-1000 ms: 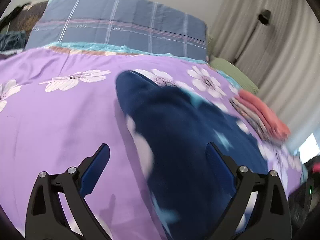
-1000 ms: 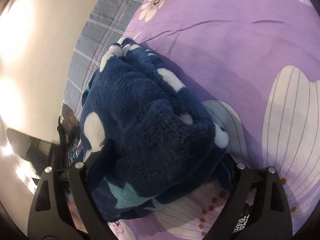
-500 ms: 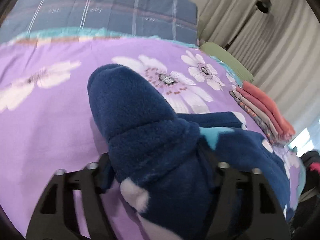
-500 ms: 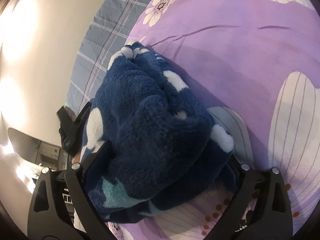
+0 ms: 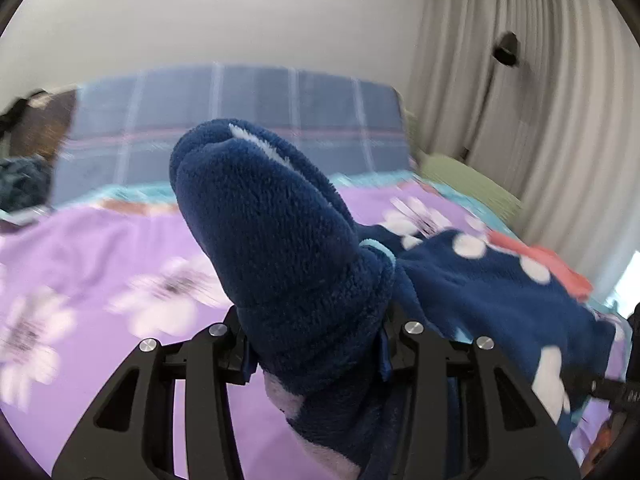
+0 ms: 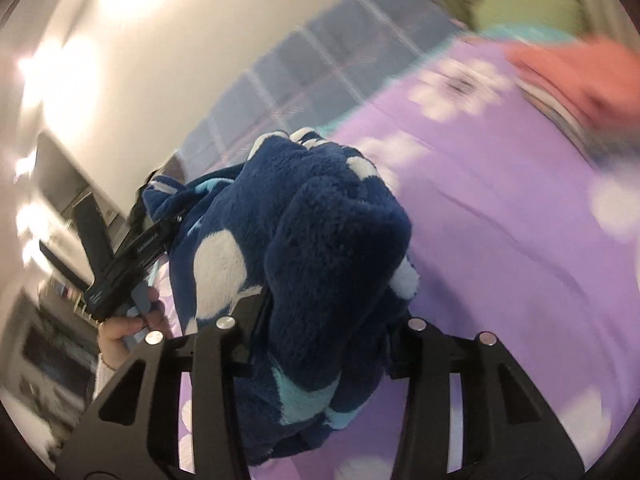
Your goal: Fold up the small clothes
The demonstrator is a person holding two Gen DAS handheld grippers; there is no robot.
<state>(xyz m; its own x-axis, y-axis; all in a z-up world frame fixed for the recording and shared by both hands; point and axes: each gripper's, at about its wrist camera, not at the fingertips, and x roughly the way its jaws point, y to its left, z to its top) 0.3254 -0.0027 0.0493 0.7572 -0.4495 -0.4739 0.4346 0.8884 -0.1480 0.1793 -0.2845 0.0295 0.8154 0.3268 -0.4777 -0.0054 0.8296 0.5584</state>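
Observation:
A dark blue fleece garment point(image 5: 288, 248) with white dots and light blue stars hangs between both grippers above the purple flowered bedspread point(image 5: 100, 264). My left gripper point(image 5: 314, 350) is shut on one thick fold of it. My right gripper point(image 6: 326, 322) is shut on another bunched part of the garment point(image 6: 332, 232). In the right wrist view the left gripper point(image 6: 132, 256) and the hand holding it show at the left, with fleece stretched up to it.
A blue plaid pillow point(image 5: 248, 120) lies at the bed's head by the wall. A stack of folded clothes with an orange-red top point(image 5: 548, 268) sits at the right of the bed, also in the right wrist view point(image 6: 576, 72). Curtains point(image 5: 540, 80) hang at right.
Both grippers closed on the fleece and lifted it off the bedspread. The left went from open above it to shut on a fold. Both cameras tilted up toward the wall.

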